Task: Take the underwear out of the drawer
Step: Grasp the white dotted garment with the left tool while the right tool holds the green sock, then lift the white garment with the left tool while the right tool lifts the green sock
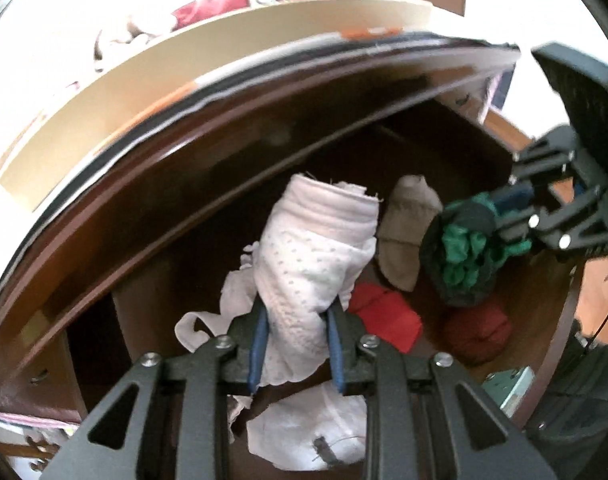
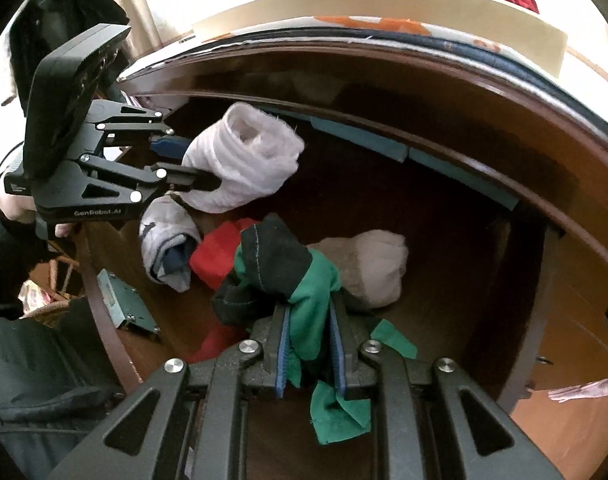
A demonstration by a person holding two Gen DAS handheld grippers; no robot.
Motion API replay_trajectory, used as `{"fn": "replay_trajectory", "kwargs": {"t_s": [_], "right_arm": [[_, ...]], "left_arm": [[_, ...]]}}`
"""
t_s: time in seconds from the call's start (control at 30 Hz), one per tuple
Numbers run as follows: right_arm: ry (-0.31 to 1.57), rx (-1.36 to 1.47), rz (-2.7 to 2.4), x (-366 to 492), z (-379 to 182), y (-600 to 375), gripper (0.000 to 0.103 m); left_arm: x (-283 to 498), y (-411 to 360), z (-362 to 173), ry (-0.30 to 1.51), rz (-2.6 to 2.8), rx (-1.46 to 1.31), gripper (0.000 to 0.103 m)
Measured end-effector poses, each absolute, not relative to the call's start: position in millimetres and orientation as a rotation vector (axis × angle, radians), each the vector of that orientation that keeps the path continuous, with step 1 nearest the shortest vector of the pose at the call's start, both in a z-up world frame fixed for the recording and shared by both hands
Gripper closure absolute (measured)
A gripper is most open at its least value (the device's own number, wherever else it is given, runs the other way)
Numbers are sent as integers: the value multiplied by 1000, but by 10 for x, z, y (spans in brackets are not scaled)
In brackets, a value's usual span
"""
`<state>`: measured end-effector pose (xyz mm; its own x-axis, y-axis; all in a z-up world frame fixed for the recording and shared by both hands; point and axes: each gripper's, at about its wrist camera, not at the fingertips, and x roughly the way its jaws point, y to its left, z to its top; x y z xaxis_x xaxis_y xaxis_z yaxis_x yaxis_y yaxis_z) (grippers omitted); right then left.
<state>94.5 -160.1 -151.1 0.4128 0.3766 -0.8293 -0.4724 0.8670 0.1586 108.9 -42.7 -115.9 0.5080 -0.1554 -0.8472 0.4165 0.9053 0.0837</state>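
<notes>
1. Underwear is in both my grips: my left gripper [image 1: 296, 316] is clamped on a rolled white bundle [image 1: 304, 248], and my right gripper [image 2: 310, 320] is clamped on a green-and-black piece [image 2: 288, 272].
2. Both pieces hang above the drawer [image 2: 444, 320], the white one nearer its left side, the green one nearer its middle and front.
3. White bundle's long axis runs straight out from my left jaws toward the drawer's back edge; the green piece bunches ahead of my right jaws with a loose tail drooping below them.
4. I judge the coming move to be a lift up and back over the front edge, each hand carrying its own piece.
5. Remaining in the drawer: a red piece [image 2: 220, 254], a beige roll [image 2: 374, 268], a white-and-navy roll [image 2: 170, 248].
6. Readable writing: "GenRobot.AI" on my left gripper's side.
</notes>
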Motion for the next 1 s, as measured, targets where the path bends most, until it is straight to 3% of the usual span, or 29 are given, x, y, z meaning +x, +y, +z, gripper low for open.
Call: {"fn": "replay_trajectory", "kwargs": {"t_s": [1.0], "right_arm": [[785, -65, 484, 554, -1300, -1921, 84]], "left_arm": [[670, 32, -1080, 760, -332, 129, 79]]}}
